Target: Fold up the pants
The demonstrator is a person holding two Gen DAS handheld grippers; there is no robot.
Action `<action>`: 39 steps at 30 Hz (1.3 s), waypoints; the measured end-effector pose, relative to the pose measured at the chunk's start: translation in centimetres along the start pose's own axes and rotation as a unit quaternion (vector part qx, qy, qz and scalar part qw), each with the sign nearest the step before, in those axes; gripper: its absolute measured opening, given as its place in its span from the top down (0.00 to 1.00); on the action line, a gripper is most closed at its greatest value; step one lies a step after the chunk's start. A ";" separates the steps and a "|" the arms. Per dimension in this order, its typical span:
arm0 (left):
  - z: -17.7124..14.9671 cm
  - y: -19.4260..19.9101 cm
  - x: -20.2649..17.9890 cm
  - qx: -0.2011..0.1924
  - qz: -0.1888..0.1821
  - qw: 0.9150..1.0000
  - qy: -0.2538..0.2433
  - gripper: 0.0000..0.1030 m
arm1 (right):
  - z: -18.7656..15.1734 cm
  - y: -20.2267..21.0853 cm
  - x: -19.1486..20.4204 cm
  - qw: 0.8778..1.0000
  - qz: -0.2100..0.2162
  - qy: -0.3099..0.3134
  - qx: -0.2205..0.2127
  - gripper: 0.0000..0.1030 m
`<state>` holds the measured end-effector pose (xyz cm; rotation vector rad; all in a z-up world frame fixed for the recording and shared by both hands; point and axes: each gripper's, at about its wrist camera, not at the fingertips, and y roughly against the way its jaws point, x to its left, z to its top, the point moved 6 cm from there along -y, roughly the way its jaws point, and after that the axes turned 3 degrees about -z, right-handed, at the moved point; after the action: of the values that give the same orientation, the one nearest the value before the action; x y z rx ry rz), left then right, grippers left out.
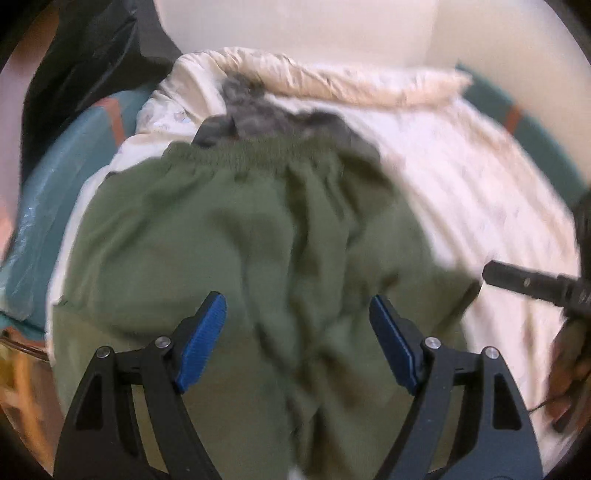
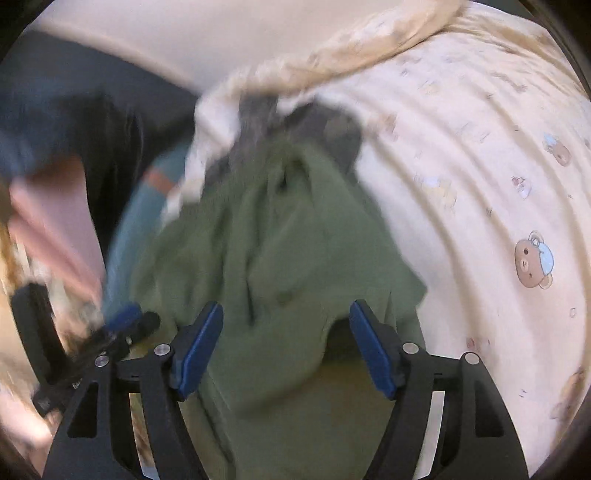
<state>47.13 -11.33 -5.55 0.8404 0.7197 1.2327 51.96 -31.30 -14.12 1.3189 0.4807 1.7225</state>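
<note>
Cream cotton printed with small cartoon bears covers the bed (image 2: 480, 177) on which a single pair of olive-green pants (image 1: 240, 236) lies rumpled, its gathered elastic waistband toward 12 o'clock in the left wrist view. A puffy, pale quilt (image 1: 332, 77) is bunched along the far edge of the bed, against a plain off-white wall (image 1: 295, 26). One grey garment (image 1: 251, 107), soft and crumpled, sits just beyond the waistband, touching it. At 9 o'clock a teal surface with an orange stripe (image 1: 74, 155) shows beside the sheet, and a dark, glossy bag-like shape (image 1: 85, 59) stands at 10 o'clock; what it is cannot be told.

Two grippers are at work, each with black arms and ribbed blue pads. The left gripper (image 1: 297, 339) hangs over the lower part of the pants with its jaws spread wide and nothing between the pads. The right gripper (image 2: 286, 343) is likewise wide apart above the green cloth; a fold of fabric rises between its fingers, but the pads do not press on it. In the right wrist view the left gripper appears blurred at 8 o'clock, and a person's hand (image 2: 55, 229) at 9 o'clock.
</note>
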 end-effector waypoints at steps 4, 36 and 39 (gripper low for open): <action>-4.7 2.2 2.0 -0.008 0.007 1.000 0.017 0.25 | -6.8 -2.8 1.3 0.987 -0.017 0.099 0.126 0.29; -35.5 6.4 12.1 0.055 -0.044 0.918 0.390 0.25 | -26.5 3.0 0.8 0.986 0.083 -0.139 0.046 0.24; -36.3 5.6 11.8 0.017 -0.054 0.909 0.414 0.25 | -28.7 0.3 -0.4 0.971 0.123 -0.203 0.030 0.24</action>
<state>16.07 6.54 -19.75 0.2581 1.4492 1.4731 25.73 -25.95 -24.37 1.7824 0.1370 1.5793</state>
